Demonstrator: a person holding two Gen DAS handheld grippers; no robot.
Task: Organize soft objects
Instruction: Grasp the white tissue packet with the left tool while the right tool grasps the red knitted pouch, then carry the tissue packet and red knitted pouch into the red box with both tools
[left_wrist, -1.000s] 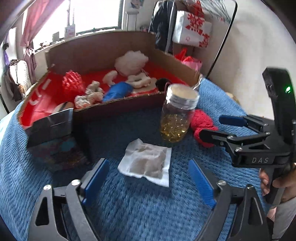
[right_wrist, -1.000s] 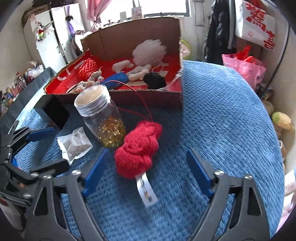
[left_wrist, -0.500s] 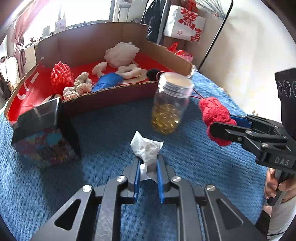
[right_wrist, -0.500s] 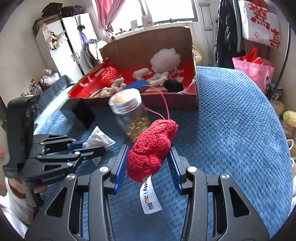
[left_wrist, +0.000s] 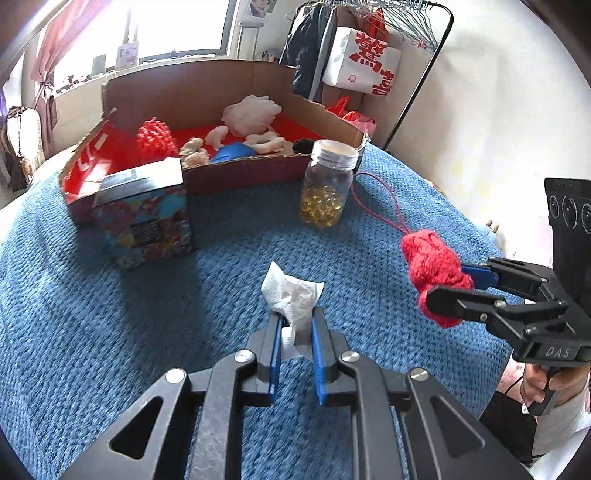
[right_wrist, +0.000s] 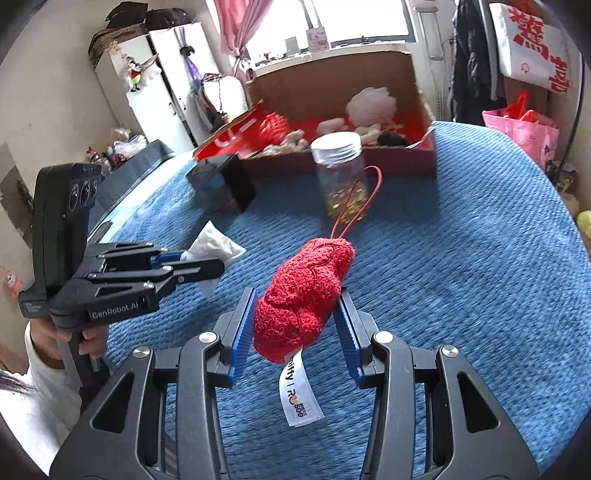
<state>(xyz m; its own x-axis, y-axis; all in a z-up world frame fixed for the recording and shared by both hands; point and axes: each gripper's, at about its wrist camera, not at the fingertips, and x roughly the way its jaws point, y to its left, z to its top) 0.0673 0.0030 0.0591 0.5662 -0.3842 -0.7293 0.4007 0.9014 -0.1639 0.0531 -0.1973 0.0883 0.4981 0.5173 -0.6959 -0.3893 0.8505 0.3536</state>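
Looking along the left gripper (left_wrist: 294, 328), its blue pads are pinched tight on a crumpled white tissue (left_wrist: 293, 301), which stands up out of the jaws, clear of the blue blanket (left_wrist: 110, 332). The cardboard box (left_wrist: 236, 173) holding the other soft things lies far ahead and a little left, past a patterned carton (left_wrist: 146, 218) and a glass jar (left_wrist: 327, 184); the way to it runs between those two. At the right edge, the right gripper (left_wrist: 448, 286) carries the red knitted bundle (left_wrist: 434, 266) at about the same nearness.

From the right wrist, the right gripper (right_wrist: 297, 319) squeezes the red knitted bundle (right_wrist: 304, 295) across its width; the bundle's long axis points forward, towards the box (right_wrist: 369, 158), with its red cord looping ahead and a label hanging below. The jar (right_wrist: 341, 177) stands directly between bundle and box, so I judge this hand must lift over or swing round it. Both grippers tilt downward, and the left one (right_wrist: 207, 264) is level beside it, holding the tissue (right_wrist: 214, 247).
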